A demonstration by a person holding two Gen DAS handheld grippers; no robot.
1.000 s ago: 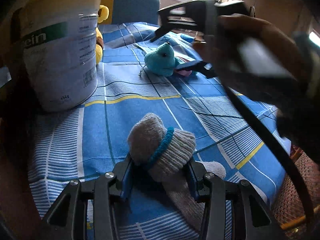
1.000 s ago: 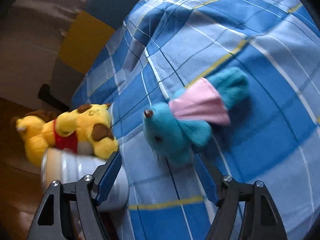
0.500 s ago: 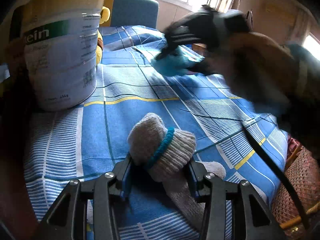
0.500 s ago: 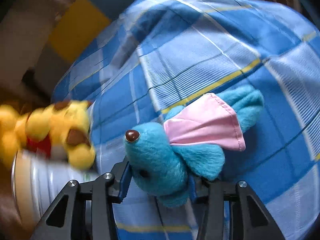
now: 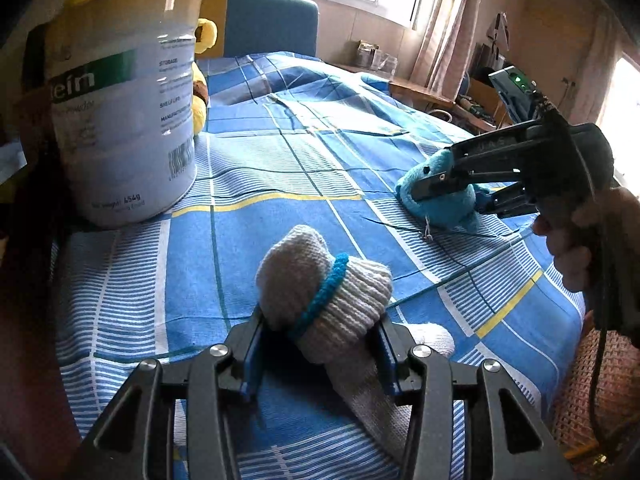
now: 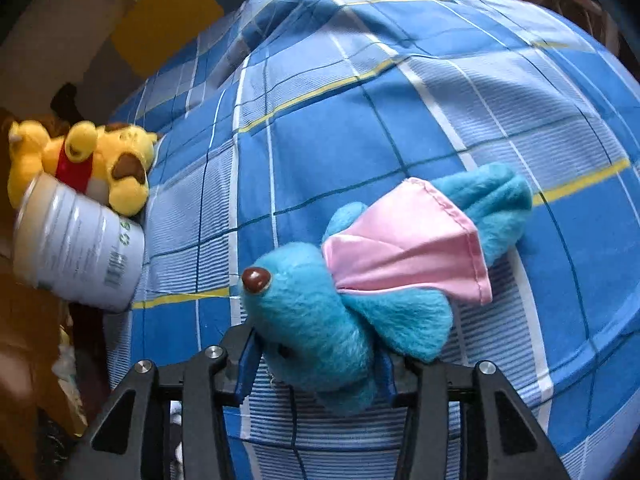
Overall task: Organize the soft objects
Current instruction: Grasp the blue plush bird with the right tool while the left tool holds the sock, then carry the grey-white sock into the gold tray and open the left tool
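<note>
A rolled grey knit sock (image 5: 320, 288) with a teal band sits between the pads of my left gripper (image 5: 320, 344), which is shut on it; a second grey sock lies under it on the cloth. My right gripper (image 6: 316, 360) holds a blue plush toy (image 6: 320, 312) with a pink satin wing by its head. Its jaws are opening slightly, but the pads still press the plush. In the left wrist view that gripper (image 5: 444, 200) and the plush (image 5: 440, 216) are at the right, low over the checked cloth.
A tall white powder can (image 5: 120, 120) stands at the left on the blue checked cloth (image 5: 280, 160), with a yellow plush bear (image 6: 88, 160) behind it. A blue chair back (image 5: 272, 24) is beyond. A wicker surface (image 5: 600, 400) lies past the right edge.
My right gripper closed on the blue plush and carried it from the far middle of the cloth to the right side. The left gripper and sock stayed put.
</note>
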